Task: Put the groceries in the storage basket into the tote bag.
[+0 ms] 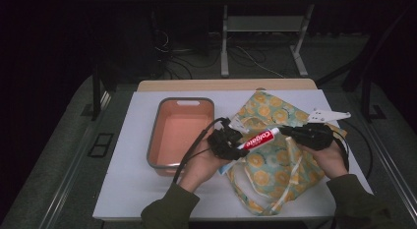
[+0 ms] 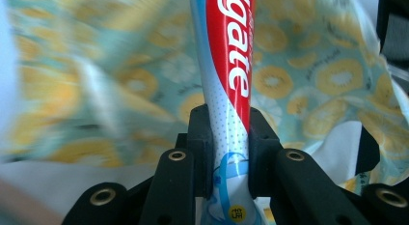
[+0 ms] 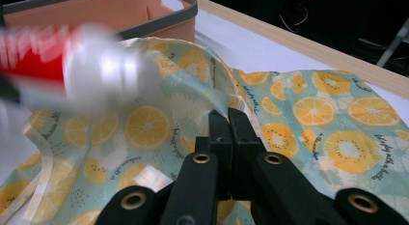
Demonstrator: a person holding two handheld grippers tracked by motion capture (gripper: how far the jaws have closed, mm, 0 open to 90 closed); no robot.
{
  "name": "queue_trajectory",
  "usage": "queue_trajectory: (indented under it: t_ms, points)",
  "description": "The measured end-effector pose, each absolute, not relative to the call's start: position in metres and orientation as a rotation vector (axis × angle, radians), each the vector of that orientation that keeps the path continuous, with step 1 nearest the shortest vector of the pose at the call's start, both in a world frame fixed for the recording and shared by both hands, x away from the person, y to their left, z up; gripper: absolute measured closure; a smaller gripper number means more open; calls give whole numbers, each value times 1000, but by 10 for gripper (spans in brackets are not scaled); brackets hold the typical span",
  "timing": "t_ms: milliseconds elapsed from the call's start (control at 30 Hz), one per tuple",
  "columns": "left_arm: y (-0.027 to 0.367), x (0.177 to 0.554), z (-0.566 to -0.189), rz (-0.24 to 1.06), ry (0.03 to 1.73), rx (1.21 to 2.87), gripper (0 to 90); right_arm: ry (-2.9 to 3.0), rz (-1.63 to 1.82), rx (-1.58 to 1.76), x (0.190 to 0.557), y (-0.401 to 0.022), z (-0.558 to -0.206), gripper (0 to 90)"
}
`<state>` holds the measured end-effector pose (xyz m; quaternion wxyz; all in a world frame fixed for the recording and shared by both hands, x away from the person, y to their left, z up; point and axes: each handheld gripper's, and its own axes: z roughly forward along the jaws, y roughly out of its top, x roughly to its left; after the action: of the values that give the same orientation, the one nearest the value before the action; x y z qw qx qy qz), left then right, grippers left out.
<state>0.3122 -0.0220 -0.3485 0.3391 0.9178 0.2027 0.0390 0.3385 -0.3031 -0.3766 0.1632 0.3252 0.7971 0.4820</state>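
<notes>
Black left gripper (image 1: 227, 142) clamped on a red-and-white toothpaste tube (image 1: 258, 139), held above the fruit-print cloth bag (image 1: 275, 165). Right gripper (image 1: 295, 132) pressed together, pinching the bag's edge near its opening. Just left, on the white table (image 1: 128, 189), an orange bin (image 1: 179, 133).

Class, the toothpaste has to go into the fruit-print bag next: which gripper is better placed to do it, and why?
Left. The left gripper already clamps the toothpaste tube over the bag; the right gripper pinches the bag's fabric.

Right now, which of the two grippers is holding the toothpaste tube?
The left gripper: its jaws clamp the toothpaste tube. The right gripper pinches the fruit-print bag instead.
</notes>
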Motion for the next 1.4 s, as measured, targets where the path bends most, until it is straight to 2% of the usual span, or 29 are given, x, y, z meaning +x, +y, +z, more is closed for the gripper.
queue_trajectory:
  t_ms: [233,500,667,767,867,967,1167,1400]
  points:
    - [-59,310,-384,81,518,2497,762,2265,1389,918,337,-305,-374,895]
    - [-100,326,-413,62,543,2498,759,2272,1392,909,336,-303,-374,895]
    - [-112,336,-425,51,566,2479,747,2271,1397,907,336,-304,-374,895]
    - [-106,340,-424,30,579,2404,700,2272,1398,905,336,-304,-374,895]
    - [-98,337,-419,45,566,2397,559,2271,1398,904,335,-304,-374,895]
    - [-87,330,-416,55,569,2376,470,2270,1395,904,335,-305,-374,895]
    - [-63,317,-417,103,583,2374,414,2274,1389,906,335,-303,-374,895]
    - [-48,298,-419,133,583,2364,415,2275,1387,904,335,-303,-375,895]
